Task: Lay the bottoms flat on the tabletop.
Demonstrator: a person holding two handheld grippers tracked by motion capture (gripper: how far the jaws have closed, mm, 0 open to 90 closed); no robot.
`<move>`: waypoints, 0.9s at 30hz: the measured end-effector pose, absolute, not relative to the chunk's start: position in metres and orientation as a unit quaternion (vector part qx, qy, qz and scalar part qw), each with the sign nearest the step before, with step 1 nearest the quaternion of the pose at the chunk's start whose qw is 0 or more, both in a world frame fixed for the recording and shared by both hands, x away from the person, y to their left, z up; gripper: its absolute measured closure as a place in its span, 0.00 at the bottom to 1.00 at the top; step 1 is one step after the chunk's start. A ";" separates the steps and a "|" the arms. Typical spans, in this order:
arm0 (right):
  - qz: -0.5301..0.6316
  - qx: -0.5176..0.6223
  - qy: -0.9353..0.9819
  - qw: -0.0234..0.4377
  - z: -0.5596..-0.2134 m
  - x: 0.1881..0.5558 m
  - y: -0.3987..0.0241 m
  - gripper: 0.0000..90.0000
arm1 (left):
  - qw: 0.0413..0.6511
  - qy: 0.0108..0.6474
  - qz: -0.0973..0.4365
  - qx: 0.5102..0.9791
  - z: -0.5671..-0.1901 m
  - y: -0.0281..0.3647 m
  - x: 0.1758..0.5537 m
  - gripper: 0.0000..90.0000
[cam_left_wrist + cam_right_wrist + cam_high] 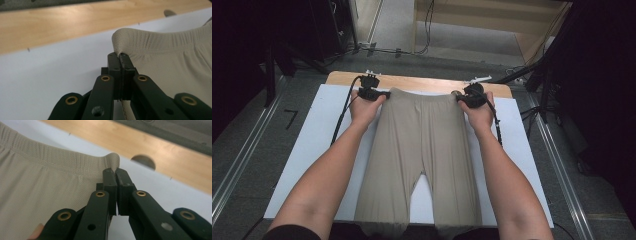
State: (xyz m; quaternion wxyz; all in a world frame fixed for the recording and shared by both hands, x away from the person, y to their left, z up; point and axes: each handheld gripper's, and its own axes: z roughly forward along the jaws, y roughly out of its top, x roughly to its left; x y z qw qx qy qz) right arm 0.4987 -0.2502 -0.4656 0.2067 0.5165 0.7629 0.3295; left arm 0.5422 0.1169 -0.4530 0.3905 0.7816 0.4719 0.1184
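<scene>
Left tongs [121,58] and right tongs [113,173] clamped on beige shorts [422,145] waistband corners, no legible writing

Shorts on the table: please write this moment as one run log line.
left gripper: shut on shorts waistband | right gripper: shut on waistband | legs: flat on table

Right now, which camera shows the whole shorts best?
The high view: the shorts lie flat on the white board from waistband to both legs, with the left tool and right tool pinching the waistband corners. The left and right gripper views each show just one pinched waistband corner and nearby fabric.
</scene>
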 end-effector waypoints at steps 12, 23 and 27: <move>0.323 0.525 0.759 0.209 -0.480 0.537 -0.247 0.96 | 0.359 0.496 0.114 0.782 -0.475 0.111 0.575 1.00; 0.374 0.560 0.719 0.172 -0.477 0.513 -0.253 0.36 | 0.430 0.495 0.085 0.750 -0.468 0.133 0.548 0.30; 0.396 0.535 0.728 0.166 -0.473 0.477 -0.245 0.30 | 0.449 0.477 0.083 0.751 -0.466 0.146 0.510 0.21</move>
